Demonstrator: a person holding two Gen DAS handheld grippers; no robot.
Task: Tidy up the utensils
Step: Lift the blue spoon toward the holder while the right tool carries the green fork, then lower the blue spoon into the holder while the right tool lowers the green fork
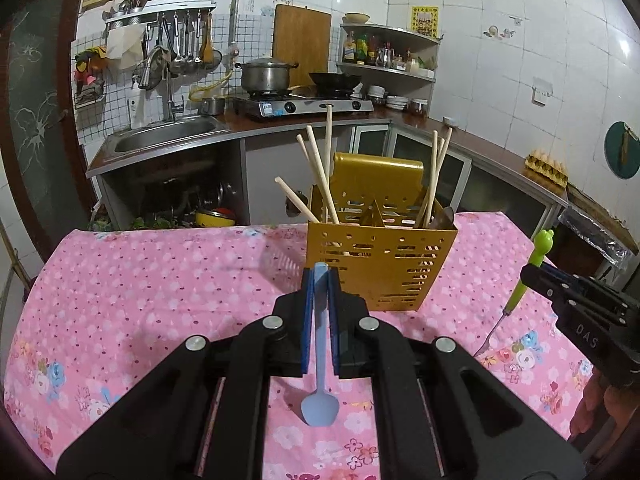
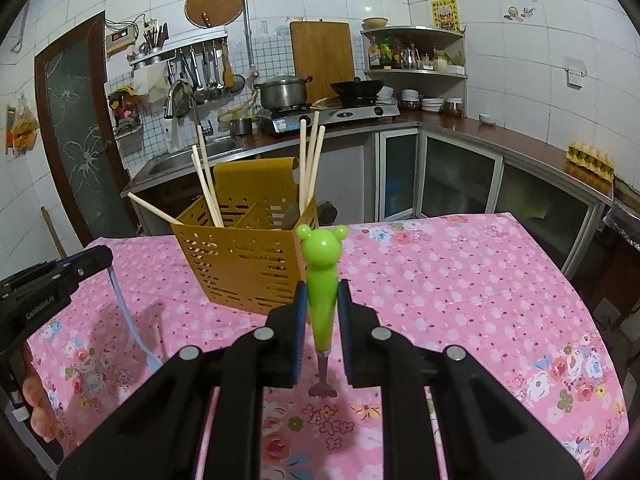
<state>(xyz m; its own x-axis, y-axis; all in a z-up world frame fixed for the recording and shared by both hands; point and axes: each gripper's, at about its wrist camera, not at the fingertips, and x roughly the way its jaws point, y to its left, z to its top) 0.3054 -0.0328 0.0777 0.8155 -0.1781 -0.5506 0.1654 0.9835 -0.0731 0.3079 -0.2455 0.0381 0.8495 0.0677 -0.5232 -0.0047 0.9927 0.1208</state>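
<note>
We see the left gripper [image 1: 320, 276] clenched on a light blue spoon [image 1: 320, 400], handle between the pads, bowl hanging down over the pink floral tablecloth [image 1: 160, 280]. The right gripper [image 2: 322, 292] is clamped on a green frog-handled fork [image 2: 320, 280], tines pointing down above the cloth. Just beyond both stands the yellow perforated utensil holder [image 2: 240, 256] in the middle of the table, wooden chopsticks [image 1: 320, 172] sticking up from its compartments. Kitchen counter and stove lie far behind.
</note>
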